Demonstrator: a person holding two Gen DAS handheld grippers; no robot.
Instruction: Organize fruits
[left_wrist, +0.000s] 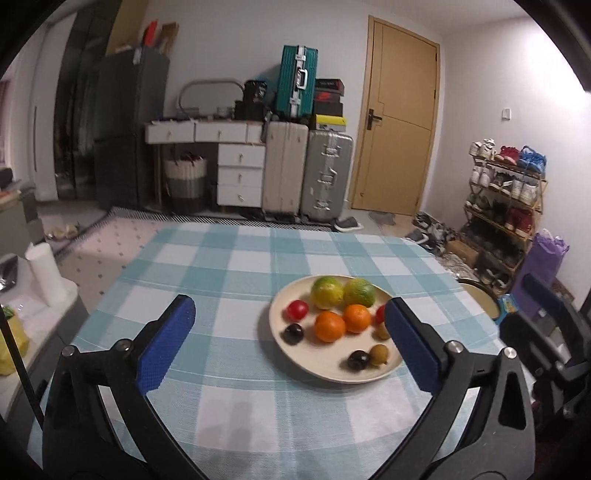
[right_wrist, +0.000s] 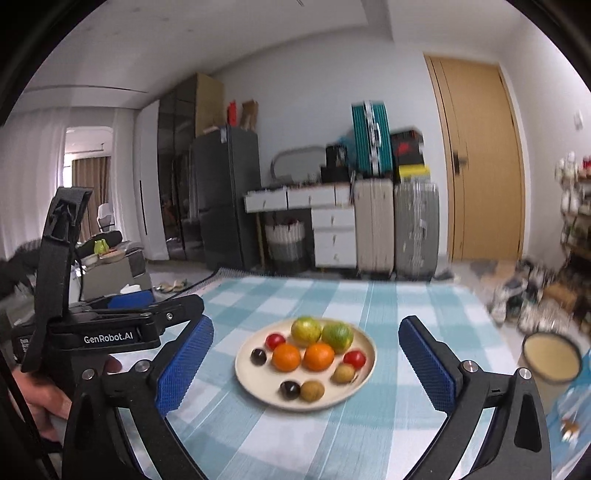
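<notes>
Both spread and empty, left hand-held gripper and right hand-held gripper face the plate; fruits look sorted, so next comes checking the longan at six o'clock.

Cream plate on a teal-and-white checked tablecloth; two oranges centre, yellow-green citrus at twelve o'clock.

Dim, even indoor light, strong fisheye bending with black corners, and motion blur smearing the right wrist view's right side.
</notes>
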